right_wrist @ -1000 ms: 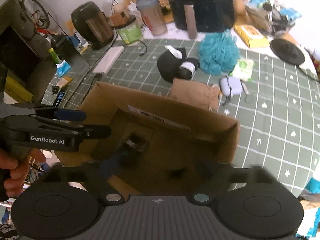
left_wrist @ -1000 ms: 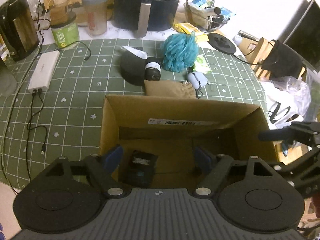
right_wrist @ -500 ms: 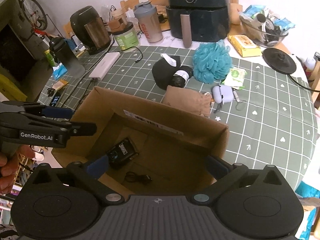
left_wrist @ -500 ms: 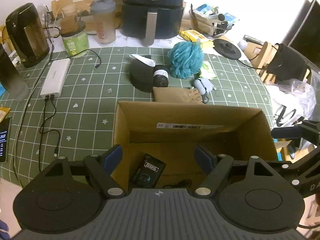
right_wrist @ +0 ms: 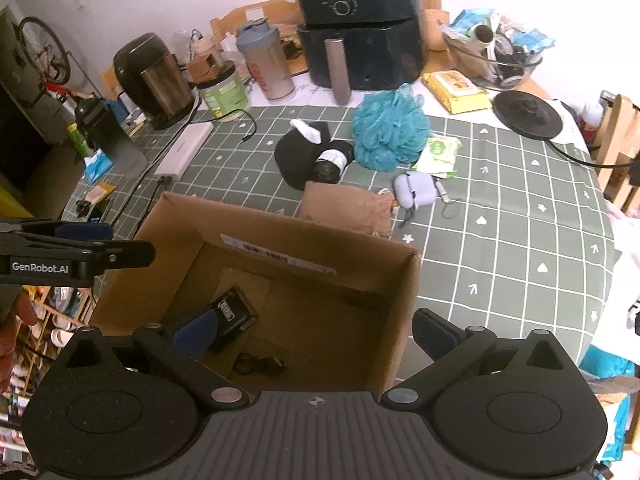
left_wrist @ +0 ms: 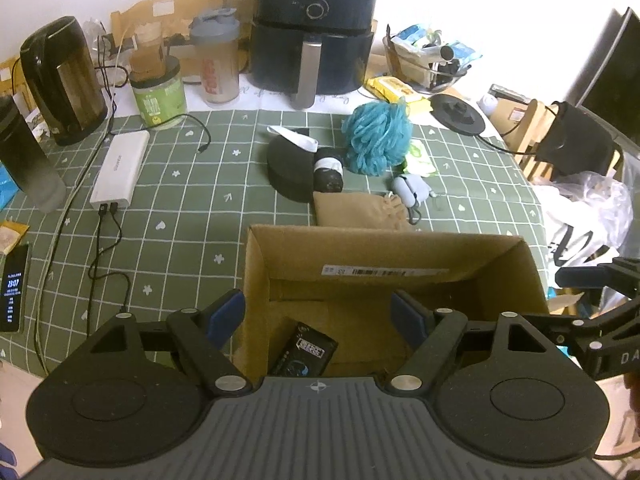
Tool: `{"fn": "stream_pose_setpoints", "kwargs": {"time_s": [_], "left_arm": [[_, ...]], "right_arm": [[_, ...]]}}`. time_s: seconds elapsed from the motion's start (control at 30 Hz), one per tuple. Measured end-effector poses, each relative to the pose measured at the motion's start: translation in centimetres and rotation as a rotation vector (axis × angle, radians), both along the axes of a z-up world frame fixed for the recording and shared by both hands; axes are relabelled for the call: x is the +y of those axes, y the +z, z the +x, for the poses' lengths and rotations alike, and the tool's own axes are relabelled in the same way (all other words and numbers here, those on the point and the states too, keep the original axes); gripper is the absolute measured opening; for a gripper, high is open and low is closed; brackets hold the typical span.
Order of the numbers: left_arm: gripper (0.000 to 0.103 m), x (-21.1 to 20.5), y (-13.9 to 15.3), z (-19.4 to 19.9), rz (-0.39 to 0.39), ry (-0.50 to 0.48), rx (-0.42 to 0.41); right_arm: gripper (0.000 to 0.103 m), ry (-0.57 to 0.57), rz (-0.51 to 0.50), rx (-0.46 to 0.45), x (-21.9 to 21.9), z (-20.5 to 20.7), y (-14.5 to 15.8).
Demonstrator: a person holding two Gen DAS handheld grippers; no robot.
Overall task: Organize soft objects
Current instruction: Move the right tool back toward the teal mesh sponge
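Soft objects first: teal bath pouf, black cap, rolled black sock and tan drawstring pouch, all lying on the green checked desk just beyond the far wall of the cardboard box. Clustered close together, touching or nearly so, probably so that each stays within an easy reach over the box rim. Grey earbud case beside the pouch, likely not among the soft ones.

Box open at the top and set near the desk edge, directly under both tools; serves, by the look of it, as the collecting bin. Inside so far: a small black packet and a coiled black cord on the floor, nothing soft to be seen.

Left hand-held gripper spread fairly wide, nothing between its blue pads, poised over the near left part of the box. Right hand-held gripper spread to its widest, also empty, straddling the right wall of the box. Both tilted down and forward, facing the cluster.

Judged from this: sorting barely begun, with a reach over the far wall toward pouch or sock as the sensible next step.
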State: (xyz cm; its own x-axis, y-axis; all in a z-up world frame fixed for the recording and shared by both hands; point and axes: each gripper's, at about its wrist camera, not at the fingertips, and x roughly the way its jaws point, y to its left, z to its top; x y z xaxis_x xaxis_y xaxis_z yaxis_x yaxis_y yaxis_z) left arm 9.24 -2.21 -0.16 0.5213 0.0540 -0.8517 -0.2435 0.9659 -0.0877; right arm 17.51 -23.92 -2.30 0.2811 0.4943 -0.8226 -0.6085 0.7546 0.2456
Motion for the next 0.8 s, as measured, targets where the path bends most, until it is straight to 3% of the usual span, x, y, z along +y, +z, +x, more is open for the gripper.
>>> {"fn": "stream_pose_setpoints", "kwargs": {"time_s": [0.8], "left_arm": [[0.079, 3.5, 0.8, 3.3, -0.016, -0.030, -0.060]], "right_arm": [[0.103, -0.122, 0.000, -0.083, -0.9, 4.9, 0.7]]}}
